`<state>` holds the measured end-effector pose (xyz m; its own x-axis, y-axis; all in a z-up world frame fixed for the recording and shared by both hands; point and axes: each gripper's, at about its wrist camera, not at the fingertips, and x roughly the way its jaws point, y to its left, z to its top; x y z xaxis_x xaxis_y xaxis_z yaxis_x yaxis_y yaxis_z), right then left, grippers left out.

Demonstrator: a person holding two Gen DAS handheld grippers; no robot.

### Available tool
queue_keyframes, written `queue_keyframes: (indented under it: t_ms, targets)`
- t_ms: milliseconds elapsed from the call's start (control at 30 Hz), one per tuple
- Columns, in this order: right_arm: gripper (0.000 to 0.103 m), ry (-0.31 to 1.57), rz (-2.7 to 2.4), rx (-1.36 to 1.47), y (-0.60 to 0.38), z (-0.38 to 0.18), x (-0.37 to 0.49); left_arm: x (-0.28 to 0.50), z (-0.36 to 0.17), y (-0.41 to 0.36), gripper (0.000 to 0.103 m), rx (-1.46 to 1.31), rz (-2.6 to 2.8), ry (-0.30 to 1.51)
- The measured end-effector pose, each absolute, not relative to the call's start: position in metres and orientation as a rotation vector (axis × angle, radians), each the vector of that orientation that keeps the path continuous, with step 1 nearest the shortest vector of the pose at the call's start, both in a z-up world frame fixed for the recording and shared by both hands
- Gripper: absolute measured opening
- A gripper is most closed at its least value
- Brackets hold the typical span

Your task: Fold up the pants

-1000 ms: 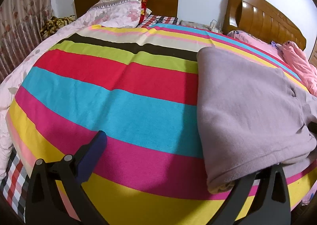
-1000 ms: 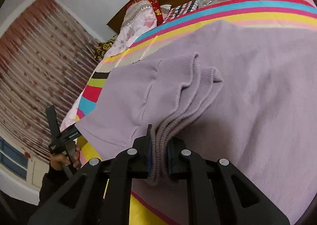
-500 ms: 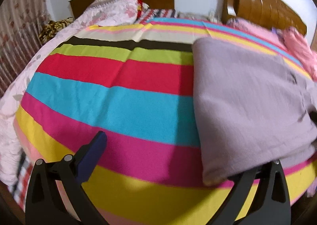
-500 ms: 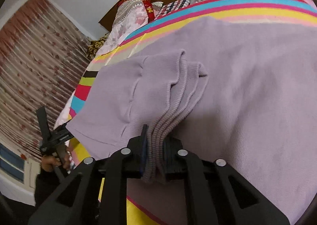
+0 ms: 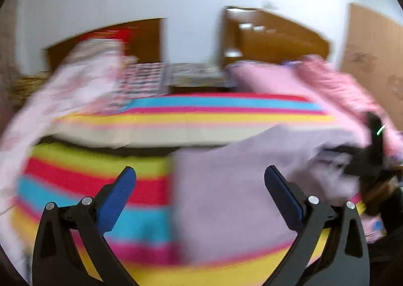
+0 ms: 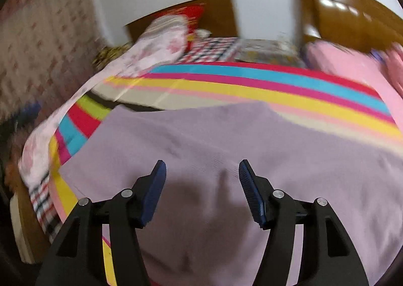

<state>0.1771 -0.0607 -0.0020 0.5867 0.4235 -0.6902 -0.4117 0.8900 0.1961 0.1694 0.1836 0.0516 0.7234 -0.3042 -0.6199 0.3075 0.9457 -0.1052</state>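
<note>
The mauve knit pants (image 6: 226, 134) lie folded flat on the striped bedspread (image 6: 252, 79). My right gripper (image 6: 201, 175) is open and empty just above them, its blue pads apart. In the blurred left wrist view the pants (image 5: 221, 185) lie right of centre. My left gripper (image 5: 199, 182) is open and empty above their left edge. The right gripper (image 5: 370, 157) shows as a dark blur at the far right of the left wrist view.
Two wooden headboards (image 6: 340, 16) stand against the white wall. Floral and red pillows (image 6: 166, 41) lie at the head of the bed. A pink quilt (image 6: 352, 64) lies at the right, and a patterned curtain (image 6: 37, 46) hangs at the left.
My right gripper has let go of the pants' ribbed edge and opened; the pants now lie flat. Both grippers have swung up quickly, blurring the views. The left gripper stays open.
</note>
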Motion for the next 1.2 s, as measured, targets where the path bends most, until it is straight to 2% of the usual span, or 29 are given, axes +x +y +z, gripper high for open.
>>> queue_keyframes:
  t_ms: [100, 267, 333, 500, 533, 567, 633, 767, 800, 1100, 1200]
  targets:
    - [0.059, 0.874, 0.554, -0.032, -0.033, -0.017, 0.198, 0.237, 0.016, 0.147, 0.101, -0.100, -0.502, 0.821]
    - [0.058, 0.879, 0.583, -0.085, -0.030, -0.038, 0.205, 0.290, -0.063, 0.135, 0.101, 0.002, -0.457, 0.995]
    - [0.058, 0.867, 0.598, -0.081, -0.031, -0.041, 0.204, 0.284, -0.064, 0.148, 0.101, -0.051, -0.493, 0.925]
    - [0.058, 0.870, 0.548, -0.050, -0.035, -0.031, 0.195, 0.279, -0.064, 0.148, 0.101, -0.054, -0.472, 0.908]
    - [0.066, 0.839, 0.517, -0.074, -0.033, -0.020, 0.186, 0.281, -0.063, 0.144, 0.101, -0.039, -0.463, 0.907]
    - [0.078, 0.811, 0.513, -0.101, -0.033, -0.015, 0.176, 0.280, -0.063, 0.140, 0.101, -0.012, -0.446, 0.906]
    - [0.088, 0.792, 0.516, -0.160, -0.028, -0.012, 0.160, 0.278, -0.062, 0.132, 0.101, 0.032, -0.421, 0.907]
    - [0.089, 0.906, 0.493, -0.258, -0.022, -0.052, 0.153, 0.276, -0.062, 0.126, 0.101, 0.068, -0.399, 0.912]
    - [0.090, 0.883, 0.504, -0.205, -0.029, -0.056, 0.153, 0.276, -0.062, 0.125, 0.101, 0.073, -0.395, 0.912]
    - [0.091, 0.877, 0.404, -0.199, -0.056, -0.047, 0.143, 0.276, -0.065, 0.117, 0.101, 0.112, -0.367, 0.916]
    - [0.091, 0.954, 0.418, -0.033, -0.088, -0.061, 0.151, 0.276, -0.065, 0.115, 0.101, 0.126, -0.358, 0.918]
